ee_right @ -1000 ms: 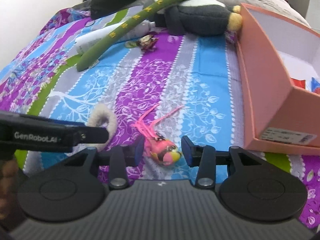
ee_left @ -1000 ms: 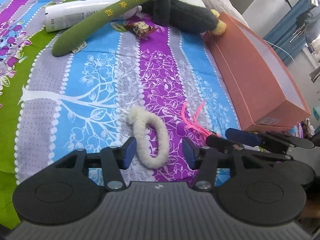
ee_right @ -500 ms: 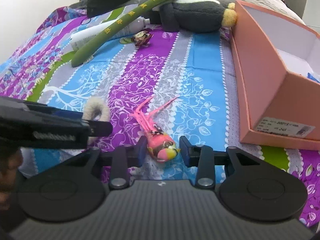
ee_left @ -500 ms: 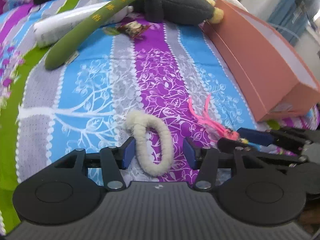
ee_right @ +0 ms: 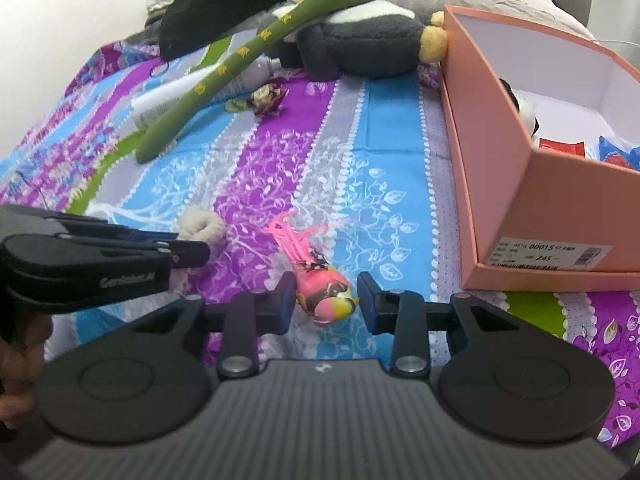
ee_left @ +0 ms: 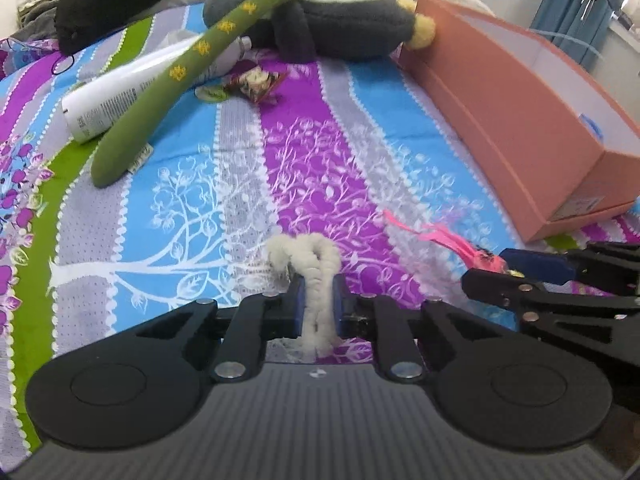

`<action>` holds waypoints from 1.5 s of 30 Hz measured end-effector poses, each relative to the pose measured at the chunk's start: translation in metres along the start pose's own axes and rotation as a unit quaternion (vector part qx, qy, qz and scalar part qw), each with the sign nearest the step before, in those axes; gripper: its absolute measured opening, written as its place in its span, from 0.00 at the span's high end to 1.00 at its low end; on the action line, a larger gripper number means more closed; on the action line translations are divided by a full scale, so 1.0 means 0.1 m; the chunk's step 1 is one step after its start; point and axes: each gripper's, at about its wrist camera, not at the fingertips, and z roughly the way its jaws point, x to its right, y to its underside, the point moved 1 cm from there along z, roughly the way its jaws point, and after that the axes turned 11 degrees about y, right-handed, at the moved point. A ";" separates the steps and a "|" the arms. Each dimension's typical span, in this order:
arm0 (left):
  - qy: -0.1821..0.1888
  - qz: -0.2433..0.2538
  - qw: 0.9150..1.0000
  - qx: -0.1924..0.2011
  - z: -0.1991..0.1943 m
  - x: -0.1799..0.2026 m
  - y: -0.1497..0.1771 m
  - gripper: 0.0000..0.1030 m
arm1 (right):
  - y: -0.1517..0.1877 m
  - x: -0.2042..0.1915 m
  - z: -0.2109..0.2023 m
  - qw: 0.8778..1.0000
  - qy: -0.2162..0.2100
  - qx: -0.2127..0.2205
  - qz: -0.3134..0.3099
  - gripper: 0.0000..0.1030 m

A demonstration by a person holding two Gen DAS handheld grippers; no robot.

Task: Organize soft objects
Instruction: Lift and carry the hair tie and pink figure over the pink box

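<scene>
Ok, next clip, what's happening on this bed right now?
A person works two handheld tongs over a striped floral bedspread. The left tongs have just closed on a fluffy white loop of yarn-like fabric, squeezing it flat. The right tongs are narrowing around a small pink toy bird with feather tail; a gap shows on its right side, so it isn't gripped. An open salmon cardboard box waits beside them.

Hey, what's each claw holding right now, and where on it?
Left claw pinches the white fluffy loop at its near end. Right claw straddles the pink bird toy, not gripping.
</scene>
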 end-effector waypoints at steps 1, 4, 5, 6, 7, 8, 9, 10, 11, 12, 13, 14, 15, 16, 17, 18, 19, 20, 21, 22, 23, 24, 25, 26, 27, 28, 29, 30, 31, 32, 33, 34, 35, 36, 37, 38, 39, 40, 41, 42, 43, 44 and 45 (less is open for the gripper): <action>0.001 0.000 1.000 0.003 -0.04 0.01 -0.01 0.84 | -0.02 0.00 -0.02 1.000 0.000 0.004 0.000 0.64; 0.009 -0.004 1.000 0.013 -0.17 0.05 -0.08 0.84 | -0.07 0.02 -0.10 1.000 -0.002 0.013 0.003 0.65; 0.009 -0.005 1.000 0.018 -0.23 0.06 -0.11 0.84 | -0.10 0.03 -0.12 1.000 -0.005 0.016 0.006 0.65; 0.011 -0.007 1.000 0.023 -0.28 0.08 -0.14 0.84 | -0.12 0.04 -0.15 1.000 -0.006 0.020 0.008 0.65; 0.014 -0.010 0.999 0.028 -0.34 0.08 -0.17 0.84 | -0.14 0.05 -0.19 1.000 -0.005 0.025 0.008 0.65; 0.017 -0.013 0.999 0.033 -0.40 0.09 -0.21 0.84 | -0.18 0.06 -0.23 0.999 -0.005 0.031 0.008 0.65; 0.020 -0.016 0.999 0.037 -0.45 0.10 -0.25 0.84 | -0.20 0.08 -0.27 0.999 -0.006 0.035 0.011 0.65; 0.024 -0.017 0.999 0.044 -0.50 0.11 -0.29 0.84 | -0.24 0.10 -0.31 0.999 -0.009 0.040 0.014 0.65; 0.026 -0.017 0.998 0.049 -0.55 0.13 -0.34 0.84 | -0.28 0.12 -0.35 0.999 -0.010 0.046 0.017 0.65; 0.029 -0.017 0.998 0.053 -0.60 0.15 -0.38 0.84 | -0.31 0.13 -0.39 0.998 -0.011 0.052 0.019 0.65; 0.033 -0.015 0.998 0.058 -0.64 0.17 -0.42 0.84 | -0.36 0.15 -0.45 0.998 -0.011 0.061 0.021 0.65; 0.038 -0.014 0.997 0.064 -0.69 0.19 -0.47 0.84 | -0.40 0.17 -0.49 0.997 -0.010 0.068 0.022 0.65; 0.041 -0.012 0.997 0.069 -0.74 0.22 -0.52 0.84 | -0.45 0.20 -0.55 0.997 -0.010 0.078 0.024 0.65; 0.045 -0.009 0.996 0.074 -0.78 0.25 -0.57 0.84 | -0.50 0.22 -0.60 0.996 -0.010 0.087 0.026 0.65; 0.049 -0.007 0.996 0.081 -0.83 0.29 -0.63 0.84 | -0.55 0.25 -0.64 0.995 -0.008 0.096 0.027 0.65; 0.053 -0.006 0.995 0.085 -0.86 0.32 -0.68 0.84 | -0.59 0.27 -0.69 0.994 -0.005 0.105 0.026 0.65; 0.057 -0.003 0.994 0.091 -0.90 0.36 -0.73 0.84 | -0.64 0.29 -0.74 0.993 -0.002 0.114 0.026 0.65; 0.060 0.000 0.993 0.097 -0.94 0.40 -0.79 0.84 | -0.69 0.32 -0.78 0.992 0.001 0.123 0.027 0.65; 0.061 0.002 0.993 0.102 -0.97 0.43 -0.83 0.84 | -0.73 0.35 -0.81 0.991 0.003 0.130 0.028 0.65; 0.063 0.004 0.992 0.108 -1.01 0.47 -0.89 0.84 | -0.77 0.38 -0.84 0.990 0.004 0.137 0.030 0.65; 0.066 0.006 0.991 0.113 -1.04 0.50 -0.94 0.84 | -0.82 0.41 -0.87 0.989 0.006 0.144 0.031 0.65; 0.068 0.009 0.991 0.118 -1.07 0.54 -0.99 0.84 | -0.86 0.44 -0.90 0.988 0.008 0.150 0.032 0.65; 0.069 0.011 0.990 0.123 -1.10 0.57 -1.05 0.84 | -0.89 0.47 -0.93 0.987 0.012 0.157 0.032 0.65; 0.071 0.012 0.989 0.128 -1.12 0.59 -1.09 0.84 | -0.94 0.51 -0.96 0.986 0.016 0.164 0.031 0.65; 0.074 0.014 0.988 0.133 -1.14 0.62 -1.14 0.84 | -0.97 0.54 -0.99 0.985 0.020 0.170 0.030 0.65; 0.077 0.016 0.987 0.139 -1.16 0.65 -1.20 0.84 | -1.01 0.57 -1.02 0.984 0.024 0.177 0.029 0.65; 0.080 0.018 0.986 0.144 -1.18 0.68 -1.26 0.84 | -1.04 0.61 -1.05 0.982 0.028 0.183 0.028 0.65; 0.082 0.020 0.985 0.147 -1.20 0.71 -1.30 0.84 | -1.08 0.65 -1.08 0.981 0.034 0.190 0.028 0.65; 0.085 0.023 0.984 0.152 -1.21 0.74 -1.36 0.84 | -1.12 0.69 -1.10 0.979 0.039 0.196 0.028 0.65; 0.088 0.024 0.984 0.155 -1.21 0.78 -1.41 0.84 | -1.15 0.74 -1.12 0.978 0.043 0.201 0.029 0.65; 0.093 0.024 0.983 0.157 -1.21 0.81 -1.46 0.84 | -1.19 0.79 -1.13 0.977 0.047 0.206 0.032 0.65; 0.098 0.025 0.982 0.159 -1.20 0.84 -1.51 0.84 | -1.23 0.87 -1.14 0.976 0.052 0.210 0.037 0.65; 0.103 0.026 0.981 0.161 -1.19 0.89 -1.56 0.84 | -1.25 0.92 -1.15 0.975 0.056 0.212 0.041 0.65; 0.108 0.029 0.980 0.163 -1.18 0.93 -1.61 0.84 | -1.29 1.00 -1.15 0.974 0.061 0.214 0.045 0.65; 0.112 0.031 0.980 0.163 -1.15 0.98 -1.67 0.84 | -1.33 1.07 -1.13 0.973 0.065 0.214 0.049 0.65; 0.117 0.034 0.979 0.163 -1.13 1.04 -1.72 0.84 | -1.37 1.14 -1.10 0.974 0.067 0.211 0.055 0.65; 0.121 0.039 0.978 0.163 -1.11 1.09 -1.78 0.84 | -1.41 1.22 -1.07 0.974 0.069 0.206 0.064 0.65; 0.121 0.047 0.978 0.163 -1.08 1.15 -1.85 0.84 | -1.44 1.31 -1.05 0.974 0.075 0.202 0.072 0.65; 0.121 0.050 0.978 0.162 -1.05 1.20 -1.92 0.84 | -1.47 1.40 -1.01 0.973 0.082 0.200 0.078 0.65; 0.125 0.051 0.978 0.160 -1.01 1.24 -1.98 0.84 | -1.49 1.46 -0.99 0.973 0.087 0.198 0.082 0.65; 0.134 0.052 0.978 0.153 -0.95 1.28 -2.06 0.84 | -1.52 1.55 -0.96 0.973 0.092 0.193 0.088 0.65; 0.141 0.051 0.978 0.148 -0.88 1.32 -2.12 0.84 | -1.54 1.61 -0.93 0.973 0.096 0.188 0.093 0.65; 0.145 0.047 0.978 0.141 -0.81 1.34 -2.18 0.84 | -1.56 1.67 -0.91 0.973 0.101 0.184 0.095 0.65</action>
